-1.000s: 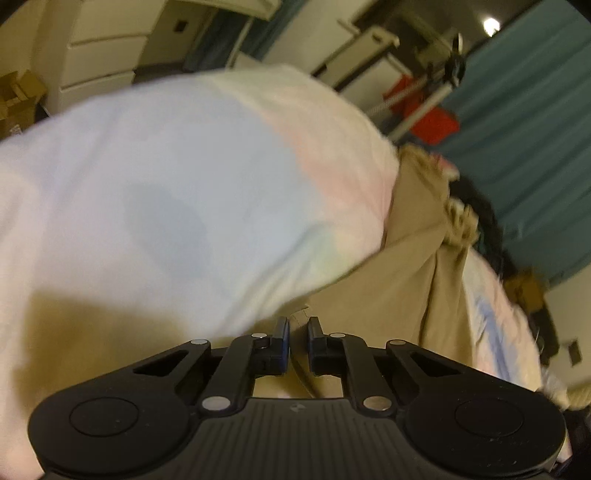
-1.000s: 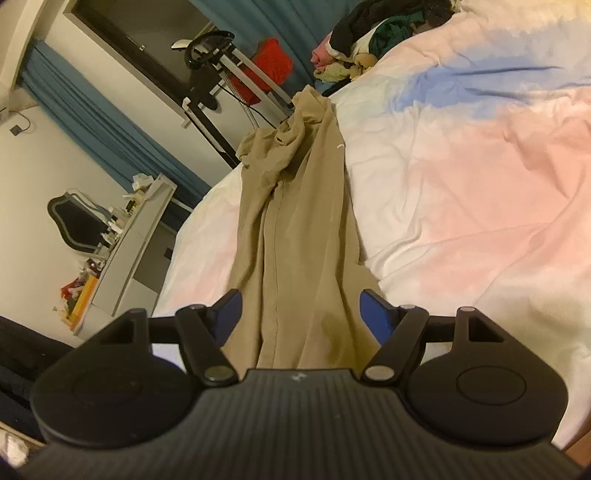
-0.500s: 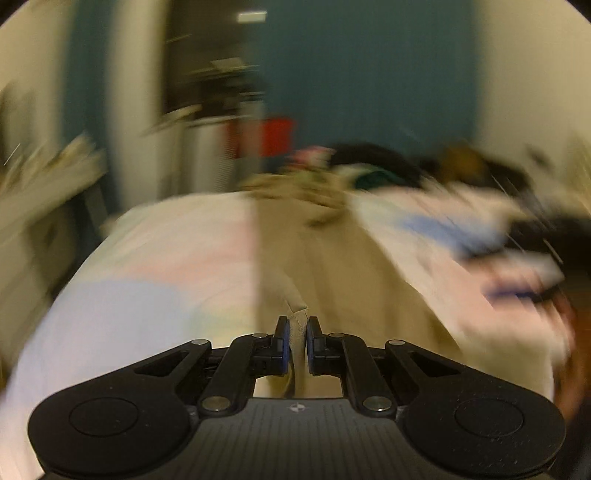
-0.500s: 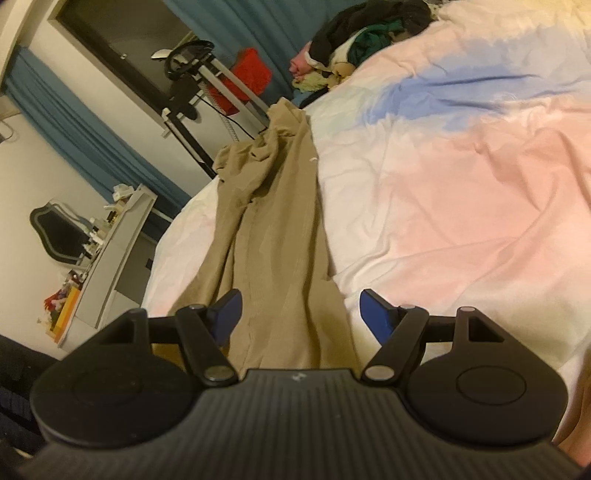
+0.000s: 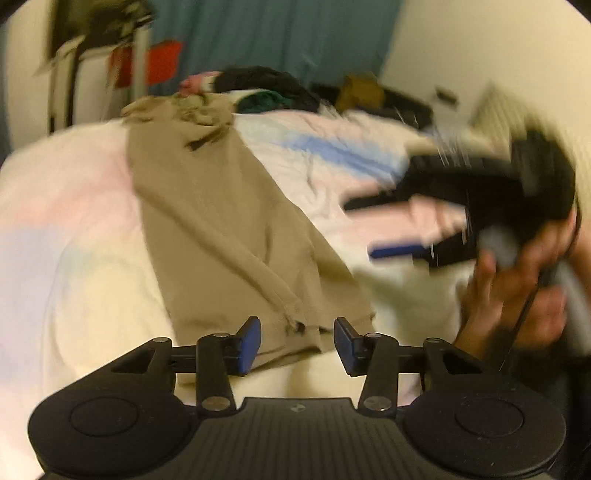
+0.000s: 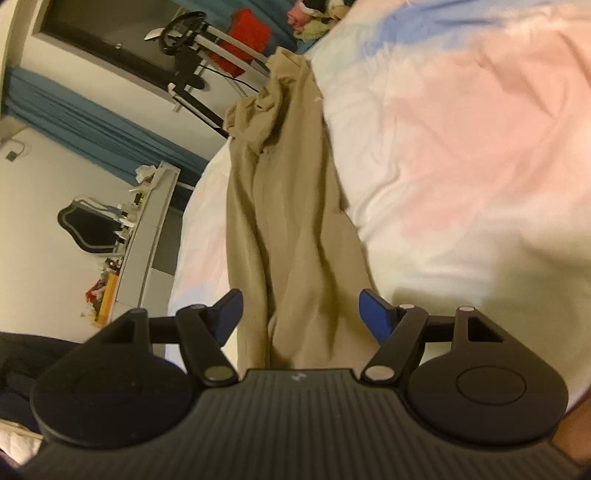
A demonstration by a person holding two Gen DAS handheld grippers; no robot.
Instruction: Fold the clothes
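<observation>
1. Left wrist view shows the tan trousers [image 5: 229,229] lying lengthwise along the bed [image 5: 66,229], roughly straightened but, by my reading, not yet folded; the whole fold remains.
2. The left gripper [image 5: 297,341] hovers at the near hem, fingers spread, holding nothing.
3. The right gripper [image 6: 301,314] hangs over the same end, jaws wide apart, empty.
4. A blurred right hand [image 5: 517,288] shows at the right edge.

Pastel duvet [image 6: 461,147] — teal curtain [image 5: 280,33] behind — red bag [image 6: 247,33]
</observation>
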